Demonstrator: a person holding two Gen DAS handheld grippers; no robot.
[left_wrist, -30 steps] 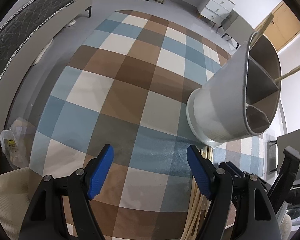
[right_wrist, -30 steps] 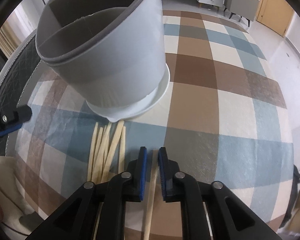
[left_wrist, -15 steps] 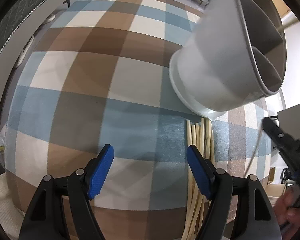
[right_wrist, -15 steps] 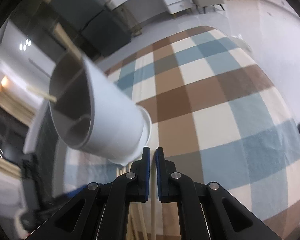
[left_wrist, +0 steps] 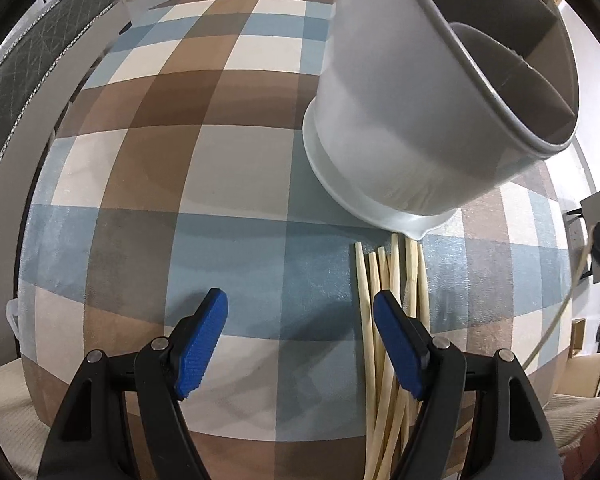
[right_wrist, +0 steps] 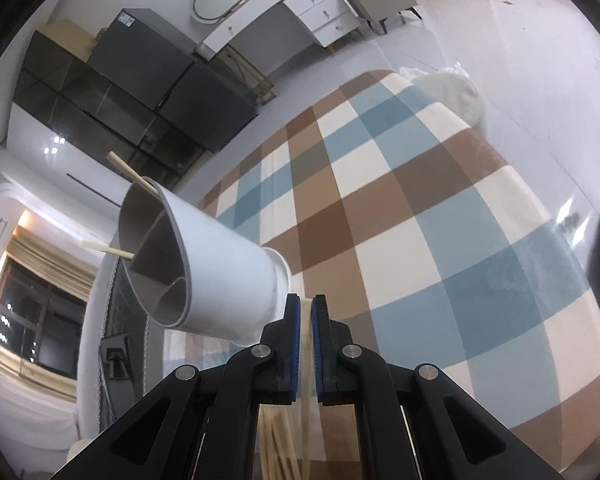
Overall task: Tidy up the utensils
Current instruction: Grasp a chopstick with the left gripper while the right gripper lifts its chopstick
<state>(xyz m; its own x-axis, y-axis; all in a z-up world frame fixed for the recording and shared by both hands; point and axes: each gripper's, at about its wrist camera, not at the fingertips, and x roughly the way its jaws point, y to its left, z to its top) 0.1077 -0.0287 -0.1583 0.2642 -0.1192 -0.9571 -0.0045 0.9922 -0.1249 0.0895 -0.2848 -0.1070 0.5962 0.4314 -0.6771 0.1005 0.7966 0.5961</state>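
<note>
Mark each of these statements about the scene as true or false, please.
1. The right gripper is shut on one chopstick. True.
2. The left gripper has its jaws closed on a chopstick. False: the jaws stand open with nothing between them.
3. The holder lies empty. False: two chopsticks stick out of it.
4. A bundle of loose chopsticks lies on the checked cloth near the holder's base. True.
5. The holder has dividers inside. True.
</note>
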